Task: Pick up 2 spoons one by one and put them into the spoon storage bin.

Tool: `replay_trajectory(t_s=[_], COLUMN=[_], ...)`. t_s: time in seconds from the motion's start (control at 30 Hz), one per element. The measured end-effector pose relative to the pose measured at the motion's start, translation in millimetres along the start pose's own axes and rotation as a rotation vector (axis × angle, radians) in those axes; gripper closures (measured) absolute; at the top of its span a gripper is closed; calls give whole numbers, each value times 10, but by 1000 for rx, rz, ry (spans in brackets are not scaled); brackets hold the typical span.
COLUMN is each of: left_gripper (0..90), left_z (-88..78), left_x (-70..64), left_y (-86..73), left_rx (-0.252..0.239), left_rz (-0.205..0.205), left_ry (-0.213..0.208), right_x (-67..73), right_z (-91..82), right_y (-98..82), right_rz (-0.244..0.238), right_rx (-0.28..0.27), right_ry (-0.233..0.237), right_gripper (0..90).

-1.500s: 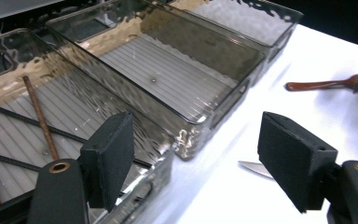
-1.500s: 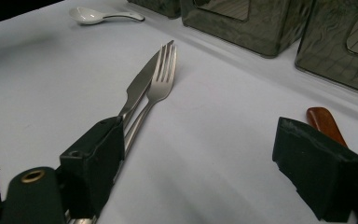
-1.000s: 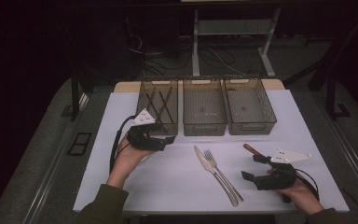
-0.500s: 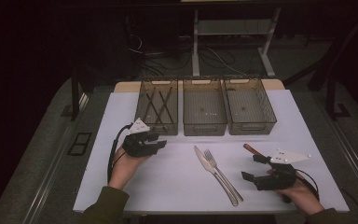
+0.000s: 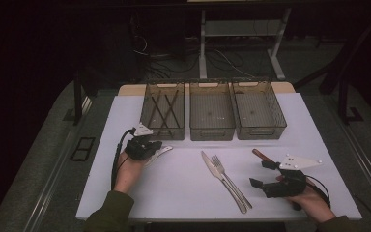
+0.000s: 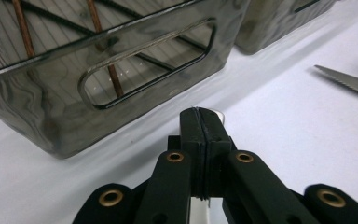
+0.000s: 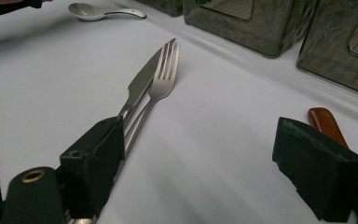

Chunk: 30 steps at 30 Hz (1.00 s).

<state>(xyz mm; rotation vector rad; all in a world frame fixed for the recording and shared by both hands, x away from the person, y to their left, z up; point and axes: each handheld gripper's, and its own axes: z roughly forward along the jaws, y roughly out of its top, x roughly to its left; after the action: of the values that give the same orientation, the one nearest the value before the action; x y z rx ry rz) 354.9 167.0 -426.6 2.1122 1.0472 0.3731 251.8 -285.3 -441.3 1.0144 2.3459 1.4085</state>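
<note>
White cloth covers the table (image 5: 183, 188), with dark floor around it. On it, the left gripper (image 5: 150, 147) has just been closing and now pinches a white spoon (image 5: 160, 152); the left gripper view shows the jaws pressed together on its thin handle (image 6: 216, 115). Just beyond stands the leftmost bin (image 5: 163, 111), holding chopsticks (image 6: 103, 51). Off to its right lie a knife (image 5: 211, 166) and fork (image 5: 229, 179). The right gripper (image 5: 265, 174) rests with jaws spread apart; beside one pad, the right gripper view shows a brown handle (image 7: 325, 122).
</note>
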Motion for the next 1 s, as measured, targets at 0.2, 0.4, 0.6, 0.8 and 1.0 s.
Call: replay_trajectory(t_s=[0.2, 0.4, 0.6, 0.8, 1.0], left_gripper=[886, 886, 887, 887, 887], left_z=[96, 125, 127, 123, 116], left_x=[15, 35, 13, -39, -105], left_y=[-13, -23, -15, -1, 6], left_rx=[45, 65, 86, 111, 120], left_rz=[2, -9, 5, 24, 41], left_ry=[26, 22, 4, -17, -44], right_x=[1, 1, 3, 1, 2], right_z=[0, 1, 0, 2, 2], right_y=[0, 0, 0, 0, 0], right_rz=[-1, -1, -1, -2, -2], right_rx=[0, 3, 4, 4, 4], right_ry=[-1, 0, -1, -1, -2], right_gripper=[167, 167, 167, 166, 167])
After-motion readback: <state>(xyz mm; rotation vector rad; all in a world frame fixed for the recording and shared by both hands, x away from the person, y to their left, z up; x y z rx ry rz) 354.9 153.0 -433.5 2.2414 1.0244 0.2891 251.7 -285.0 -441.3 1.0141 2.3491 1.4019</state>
